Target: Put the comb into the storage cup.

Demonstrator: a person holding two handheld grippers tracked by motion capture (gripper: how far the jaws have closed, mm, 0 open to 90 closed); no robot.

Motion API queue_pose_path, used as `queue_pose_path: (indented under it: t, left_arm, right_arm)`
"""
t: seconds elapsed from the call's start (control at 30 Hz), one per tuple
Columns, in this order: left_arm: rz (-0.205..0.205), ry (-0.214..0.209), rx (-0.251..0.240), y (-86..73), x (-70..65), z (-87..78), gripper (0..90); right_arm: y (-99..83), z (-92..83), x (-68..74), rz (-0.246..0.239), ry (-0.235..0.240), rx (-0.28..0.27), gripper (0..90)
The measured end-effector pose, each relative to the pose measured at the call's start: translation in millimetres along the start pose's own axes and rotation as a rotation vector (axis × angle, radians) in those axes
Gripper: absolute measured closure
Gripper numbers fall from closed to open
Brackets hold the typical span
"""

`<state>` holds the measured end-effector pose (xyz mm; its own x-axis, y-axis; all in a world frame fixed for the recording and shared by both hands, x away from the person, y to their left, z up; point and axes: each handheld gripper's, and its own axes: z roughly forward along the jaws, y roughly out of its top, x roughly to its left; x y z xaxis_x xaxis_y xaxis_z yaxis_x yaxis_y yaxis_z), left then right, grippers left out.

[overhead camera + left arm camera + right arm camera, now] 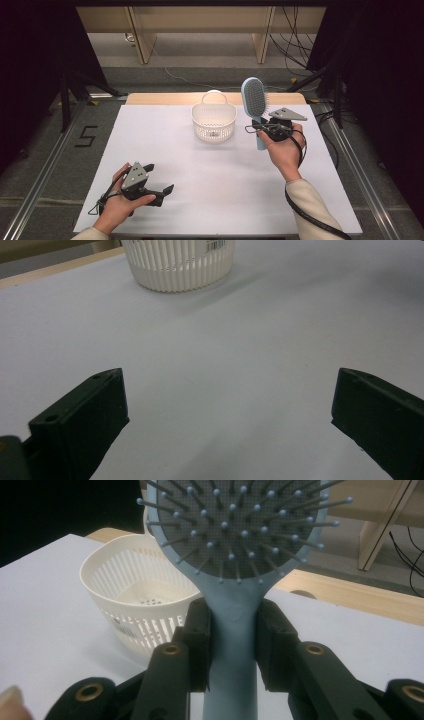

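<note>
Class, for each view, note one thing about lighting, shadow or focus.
High view: surroundings dark, the white table brightly lit. Left gripper view: the basket casts a soft shadow; near fingers slightly blurred. Right gripper view: hairbrush sharp, background softer.

Both grippers are black, each topped by a grey three-cornered plate: left gripper (pixel 159 179), right gripper (pixel 258 128). Brass-ringed screw holes mark the right one's jaws; a black cable trails behind it over a cream sleeve (pixel 314 204).
</note>
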<state>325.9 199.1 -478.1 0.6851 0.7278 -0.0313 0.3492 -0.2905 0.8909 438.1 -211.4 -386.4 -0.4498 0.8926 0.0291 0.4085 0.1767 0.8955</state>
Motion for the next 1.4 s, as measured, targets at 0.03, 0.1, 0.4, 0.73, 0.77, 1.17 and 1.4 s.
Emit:
queue_pose_path:
  t: [0.03,0.1,0.4,0.73,0.77,1.17,1.4]
  left_arm:
    - [0.001,0.002,-0.001,0.0,0.0,0.0,1.0]
    - [-0.001,0.001,-0.001,-0.1,-0.2,0.0,1.0]
    - [-0.001,0.001,0.001,0.0,-0.2,-0.2,1.0]
    - [0.000,0.001,0.003,0.0,-0.1,-0.3,1.0]
    - [-0.001,0.002,0.003,-0.1,-0.2,-0.3,1.0]
    - [0.001,0.002,0.004,-0.1,-0.2,-0.4,1.0]
    - [-0.001,0.003,0.004,-0.3,-0.3,-0.3,1.0]
  right_arm:
    - [0.1,0.1,0.0,-0.001,0.000,-0.001,70.6]
    - [0.2,0.5,0.4,-0.001,-0.002,-0.001,70.6]
    - [1.0,1.9,1.6,-0.003,-0.001,-0.004,70.6]
    - [2.7,3.6,2.1,0.002,-0.002,-0.009,70.6]
    - [3.0,3.9,2.4,0.000,-0.002,-0.009,70.6]
    - [6.1,6.9,6.1,-0.011,0.001,-0.011,70.6]
    - [7.7,8.7,8.0,-0.012,0.001,-0.016,70.6]
